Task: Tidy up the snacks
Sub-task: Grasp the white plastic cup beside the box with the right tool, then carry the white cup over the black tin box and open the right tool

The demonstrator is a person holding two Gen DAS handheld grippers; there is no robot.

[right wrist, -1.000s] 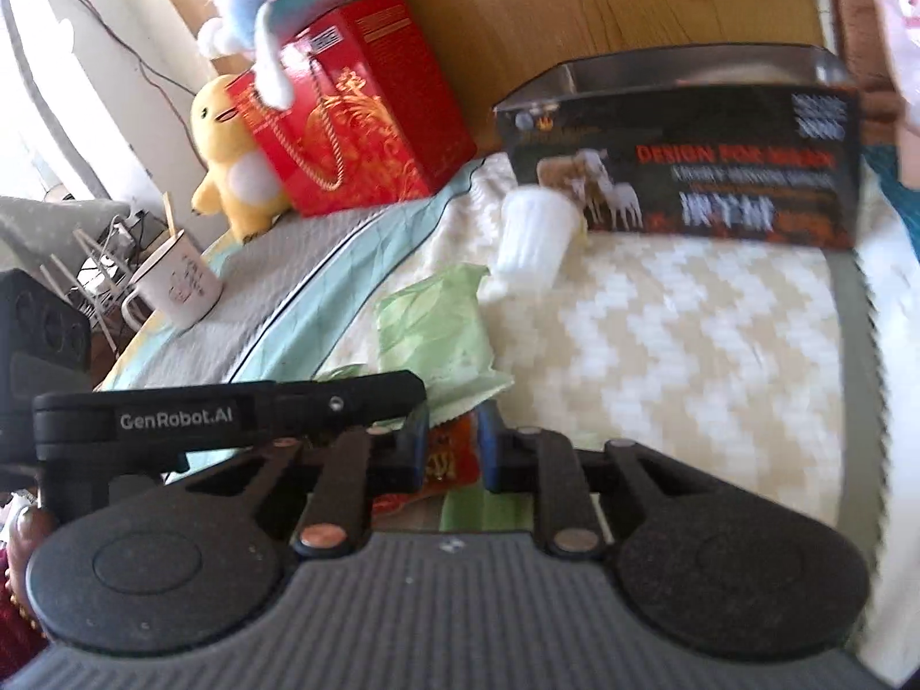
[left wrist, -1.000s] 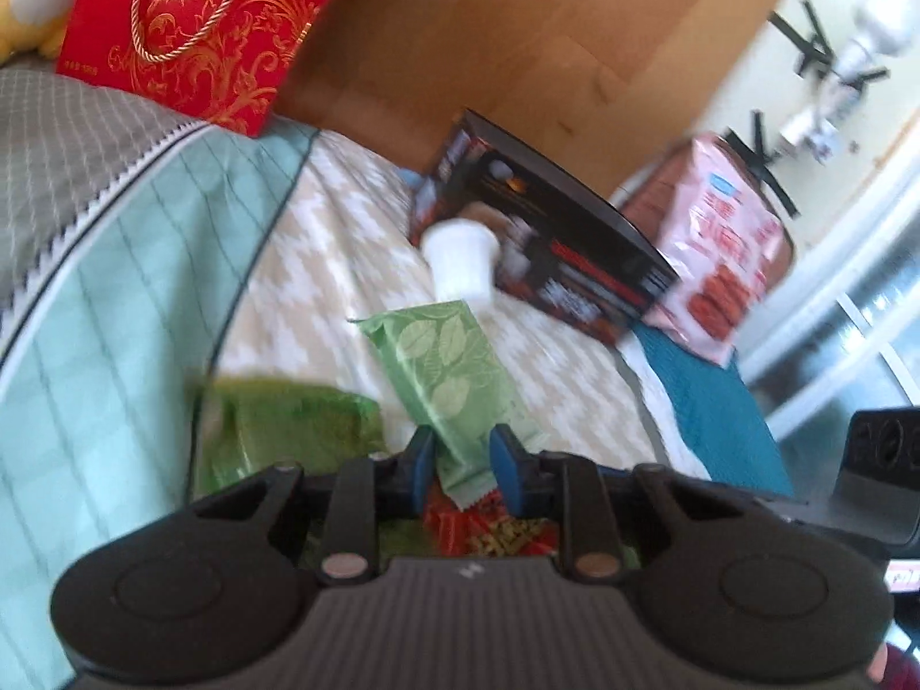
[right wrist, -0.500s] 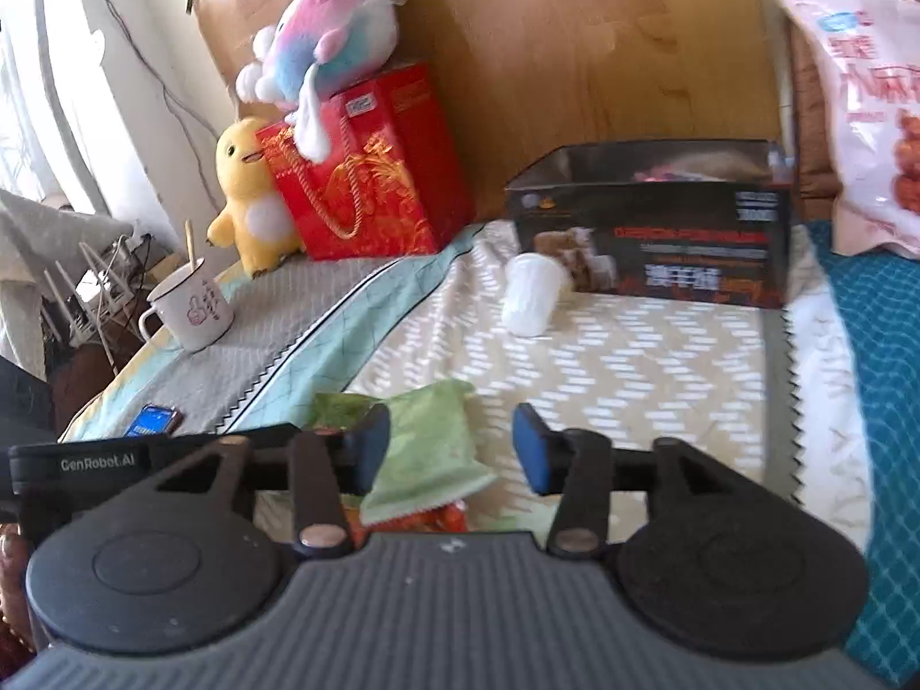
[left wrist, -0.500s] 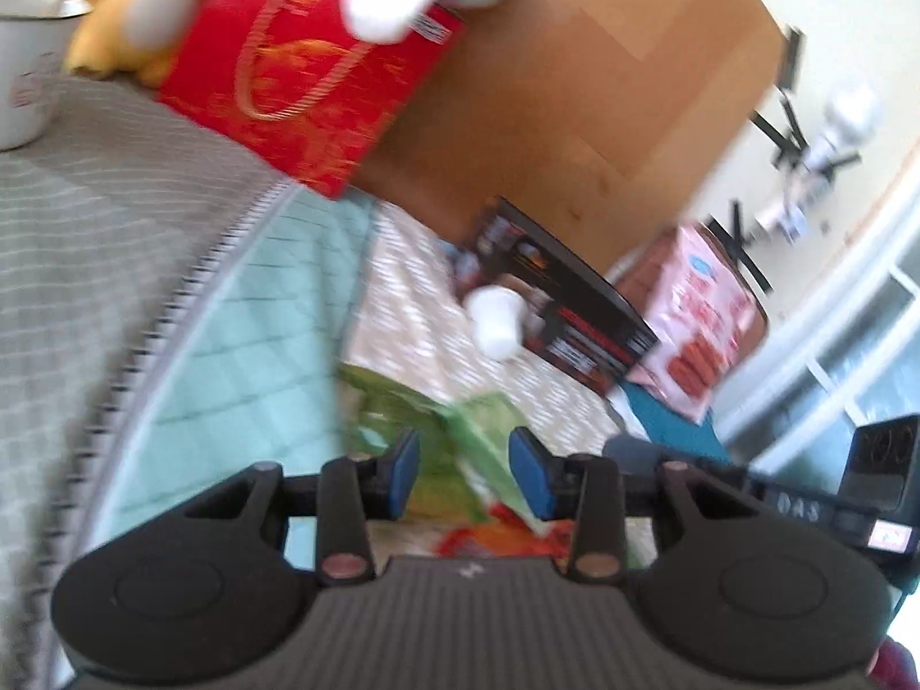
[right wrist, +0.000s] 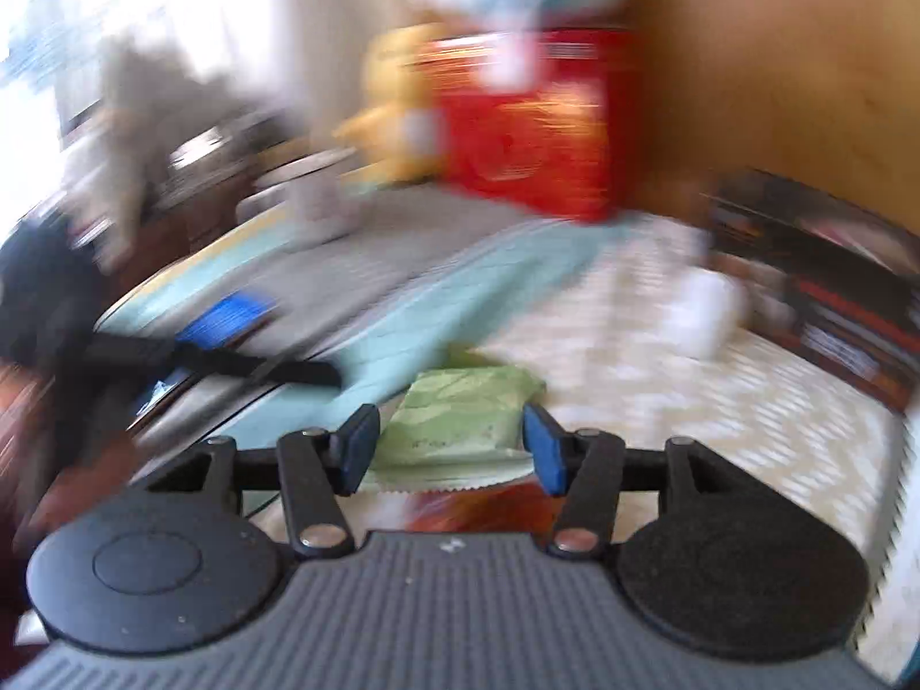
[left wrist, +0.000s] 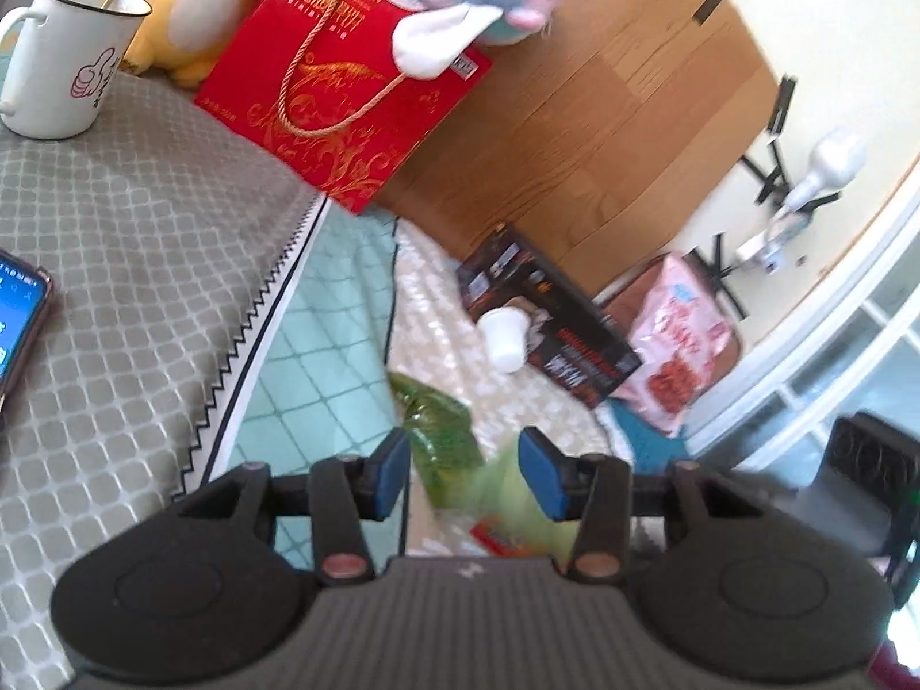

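A pile of snack packets lies on the patterned cloth: a dark green packet (left wrist: 440, 431), a pale green leaf-print packet (right wrist: 460, 420) on top, and a red-orange packet (left wrist: 500, 537) under them. My left gripper (left wrist: 464, 472) is open and empty above the pile. My right gripper (right wrist: 451, 448) is open and empty just above the pale green packet; this view is motion-blurred. A black open box (left wrist: 552, 325) stands further back with a white cup (left wrist: 506, 336) lying in front of it.
A red gift bag (left wrist: 345, 86) with plush toys stands at the back by a wooden panel. A white mug (left wrist: 63, 57) and a phone (left wrist: 17, 310) sit on the grey cloth at left. A pink snack bag (left wrist: 675, 356) leans beyond the black box.
Both grippers opened, let go of the packets and pulled back and up from the pile. The left view swung left; the right view is swinging and blurred.
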